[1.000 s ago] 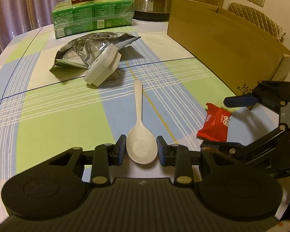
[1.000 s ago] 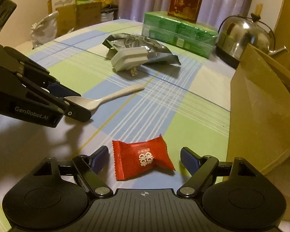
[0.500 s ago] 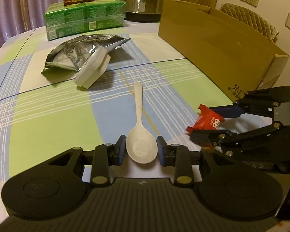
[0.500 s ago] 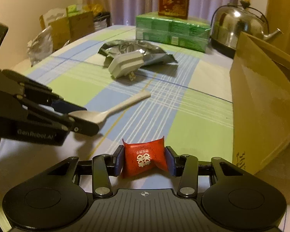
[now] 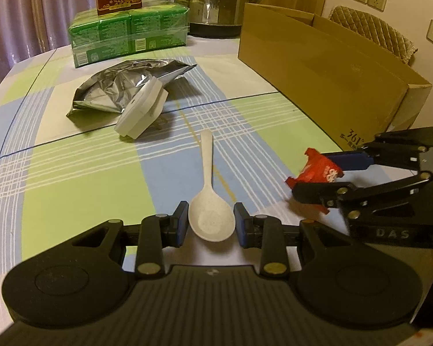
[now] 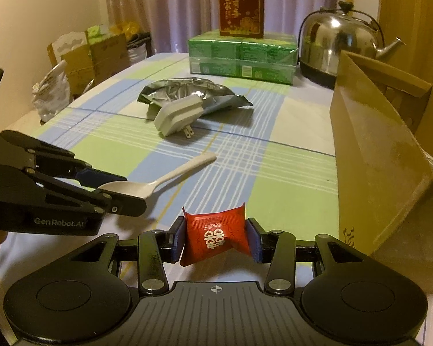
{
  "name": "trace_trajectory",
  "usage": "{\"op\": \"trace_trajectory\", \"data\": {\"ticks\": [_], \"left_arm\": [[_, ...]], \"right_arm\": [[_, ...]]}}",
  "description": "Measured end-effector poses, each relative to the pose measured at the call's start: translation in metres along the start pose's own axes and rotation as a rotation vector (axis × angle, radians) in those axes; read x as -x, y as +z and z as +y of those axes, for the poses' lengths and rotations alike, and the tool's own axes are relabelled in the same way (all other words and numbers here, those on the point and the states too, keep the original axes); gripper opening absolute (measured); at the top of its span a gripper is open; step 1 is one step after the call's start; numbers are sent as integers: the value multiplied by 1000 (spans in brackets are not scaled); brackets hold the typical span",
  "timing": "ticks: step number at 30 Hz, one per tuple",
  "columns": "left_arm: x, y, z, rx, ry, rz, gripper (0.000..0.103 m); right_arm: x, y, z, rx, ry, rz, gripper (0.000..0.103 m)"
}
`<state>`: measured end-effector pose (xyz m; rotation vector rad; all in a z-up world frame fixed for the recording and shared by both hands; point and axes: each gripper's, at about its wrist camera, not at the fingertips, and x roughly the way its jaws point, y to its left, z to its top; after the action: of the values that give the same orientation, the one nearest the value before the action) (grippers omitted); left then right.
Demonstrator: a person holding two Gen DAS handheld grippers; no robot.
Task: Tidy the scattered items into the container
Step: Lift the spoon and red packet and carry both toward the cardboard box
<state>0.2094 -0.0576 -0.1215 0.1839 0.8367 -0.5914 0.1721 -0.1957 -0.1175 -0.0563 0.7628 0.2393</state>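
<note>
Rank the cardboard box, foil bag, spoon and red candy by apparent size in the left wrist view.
1. cardboard box
2. foil bag
3. spoon, enlarged by nearness to the camera, so close to the bag
4. red candy

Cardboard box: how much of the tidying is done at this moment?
Nothing visibly in the box yet. In hand: right gripper shut on the red packet, left gripper shut on the spoon. Left on the table: plug adapter and foil bag.
</note>
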Motion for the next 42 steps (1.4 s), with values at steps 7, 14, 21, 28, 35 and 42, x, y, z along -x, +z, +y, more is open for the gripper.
{"op": "trace_trajectory", "data": {"ticks": [7,14,21,28,35,42], "left_arm": [[10,2,-2,-5,14,-10,28],[24,7,-7,2,30,-32,28],[37,5,-18,0,35,-34,27],[44,-1,-22,16,35,-38,27],[49,-1,-20,45,22,-53,27],[57,8,-19,60,24,-82,27]], "right_arm": [[14,6,3,-4,-10,-22,41],[36,18,7,4,-24,-72,41],[59,20,6,-6,-35,-104,41],[68,14,6,-17,-37,-107,41],[68,15,5,-22,-36,-112,41],[69,20,3,-17,-37,-130,41]]}}
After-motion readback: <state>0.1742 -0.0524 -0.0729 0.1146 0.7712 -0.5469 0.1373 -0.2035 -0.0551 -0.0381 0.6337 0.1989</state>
